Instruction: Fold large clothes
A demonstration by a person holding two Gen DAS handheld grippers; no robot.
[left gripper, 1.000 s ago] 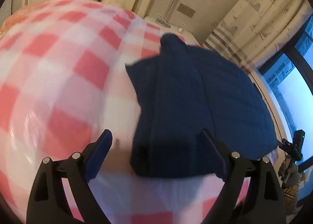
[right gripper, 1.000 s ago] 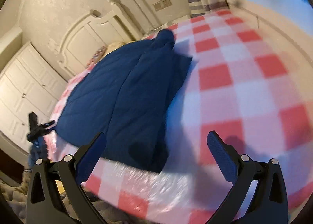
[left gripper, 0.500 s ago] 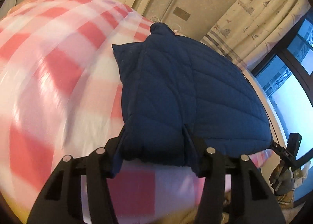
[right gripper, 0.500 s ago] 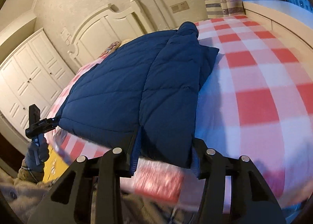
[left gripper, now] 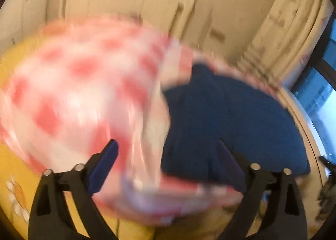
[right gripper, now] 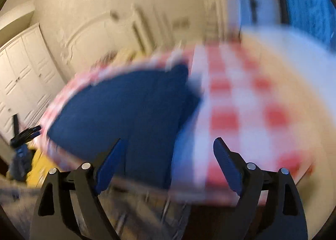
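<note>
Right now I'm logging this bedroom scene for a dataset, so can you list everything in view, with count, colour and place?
Padded jacket: one, navy blue, lying folded on the bed near its front edge.
Bed cover: one, red and white checked, spread over the bed.
Headboard: one, cream, at the far end of the bed.
Wardrobe: one, white, on the wall beside the bed.
Curtain: one, pale patterned, beside the window.
Window: one, dark-framed, bluish daylight.
Floor mat: yellow, below the bed; blurred.
Left claw: black with blue pads, jaws wide, just opened, nothing held.
Right claw: same, jaws just opened, empty.
</note>
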